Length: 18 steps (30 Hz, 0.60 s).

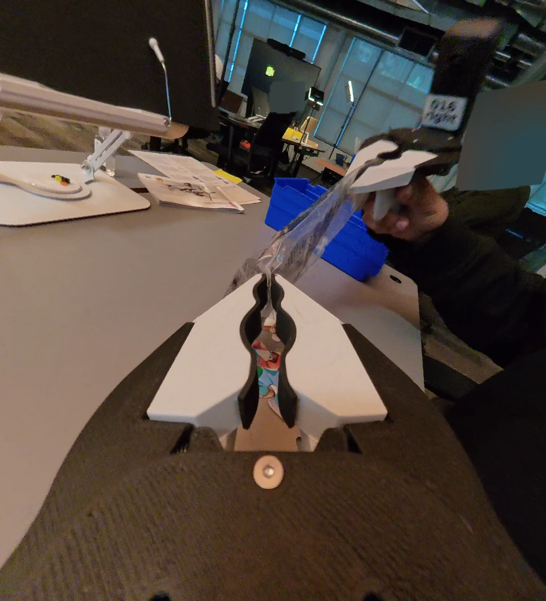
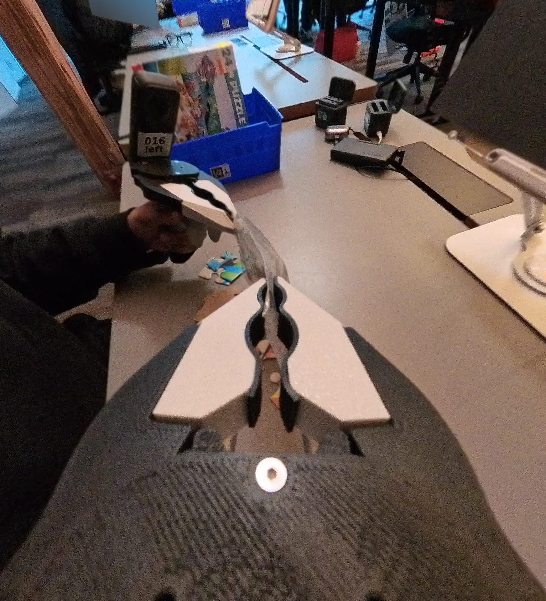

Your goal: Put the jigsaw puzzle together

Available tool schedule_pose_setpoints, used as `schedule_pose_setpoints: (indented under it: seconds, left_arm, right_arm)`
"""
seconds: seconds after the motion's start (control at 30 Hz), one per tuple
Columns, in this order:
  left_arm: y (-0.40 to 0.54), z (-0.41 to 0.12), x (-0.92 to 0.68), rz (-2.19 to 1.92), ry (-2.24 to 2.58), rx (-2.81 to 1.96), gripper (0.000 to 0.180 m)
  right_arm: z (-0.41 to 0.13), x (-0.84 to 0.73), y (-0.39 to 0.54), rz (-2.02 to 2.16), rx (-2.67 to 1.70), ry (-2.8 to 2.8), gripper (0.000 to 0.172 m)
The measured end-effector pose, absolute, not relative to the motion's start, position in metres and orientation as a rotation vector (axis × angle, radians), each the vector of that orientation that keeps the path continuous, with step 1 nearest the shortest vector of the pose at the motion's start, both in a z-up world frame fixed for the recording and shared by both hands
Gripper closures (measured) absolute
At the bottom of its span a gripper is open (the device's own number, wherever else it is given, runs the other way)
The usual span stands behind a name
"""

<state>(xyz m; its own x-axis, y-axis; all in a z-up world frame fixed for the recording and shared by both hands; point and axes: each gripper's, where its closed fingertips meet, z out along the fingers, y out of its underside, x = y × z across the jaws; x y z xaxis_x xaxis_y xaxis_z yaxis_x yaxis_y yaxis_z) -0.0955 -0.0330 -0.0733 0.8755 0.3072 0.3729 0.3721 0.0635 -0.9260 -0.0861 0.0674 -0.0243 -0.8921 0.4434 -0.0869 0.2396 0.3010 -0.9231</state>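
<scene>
A clear plastic bag [image 1: 307,234] is stretched in the air between my two grippers. My left gripper [image 1: 266,276] is shut on one end of it. My right gripper [image 2: 273,279] is shut on the other end, and also shows in the left wrist view [image 1: 359,172]. The bag [image 2: 258,250] runs up to the left gripper [image 2: 232,218] in the right wrist view. Colourful puzzle pieces [image 2: 224,268] lie on the grey table [image 2: 362,260] under the bag. More pieces [image 1: 268,357] show through the gap behind my left fingers.
A blue bin [image 2: 232,153] holds the upright puzzle box [image 2: 206,94] at the table's edge. A white monitor stand [image 1: 37,195] and papers [image 1: 193,185] lie at the far side. Chargers [image 2: 362,149] and a black pad [image 2: 453,182] lie beyond.
</scene>
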Motion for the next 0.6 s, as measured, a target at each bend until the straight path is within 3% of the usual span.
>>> schedule_pose_setpoints:
  seconds: [0.2, 0.4, 0.6]
  left_arm:
    - [-0.03, -0.089, -0.085, -0.112, -0.557, -1.586, 0.18]
    - [-0.025, -0.1, -0.07, -0.105, -0.535, -1.679, 0.138]
    - [-0.033, -0.093, -0.071, -0.08, -0.542, -1.637, 0.132]
  right_arm:
    - [0.002, -0.089, 0.046, 1.268, -0.459, -2.476, 0.172]
    - [-0.004, -0.091, 0.041, 0.827, -0.379, -2.674, 0.172]
    - [0.007, -0.099, 0.039, 0.758, -0.379, -2.683, 0.172]
